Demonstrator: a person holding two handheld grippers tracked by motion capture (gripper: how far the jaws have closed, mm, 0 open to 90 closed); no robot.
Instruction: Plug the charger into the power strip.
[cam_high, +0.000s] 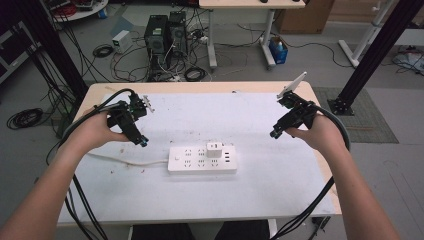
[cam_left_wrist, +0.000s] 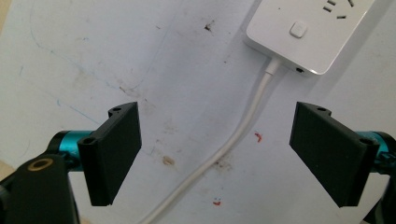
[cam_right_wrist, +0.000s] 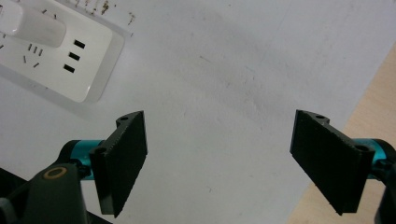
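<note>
A white power strip (cam_high: 202, 159) lies in the middle of the white table (cam_high: 260, 190), with a white charger block (cam_high: 215, 149) plugged into its top. Its white cord (cam_high: 125, 161) runs off to the left. My left gripper (cam_high: 142, 140) hovers left of the strip, held by a hand, jaws wide open and empty; the left gripper view shows the strip's switch end (cam_left_wrist: 308, 32) and the cord (cam_left_wrist: 243, 123) between the jaws. My right gripper (cam_high: 274, 134) is to the right of the strip, open and empty, with the strip's USB end (cam_right_wrist: 70, 56) and the charger block (cam_right_wrist: 28, 25) at upper left.
The table's wooden right edge (cam_right_wrist: 369, 121) runs close by the right gripper. Black cables trail from both grippers off the front. Beyond the table stand computer towers (cam_high: 165, 35), loose cables and a desk leg (cam_high: 212, 40) on the floor.
</note>
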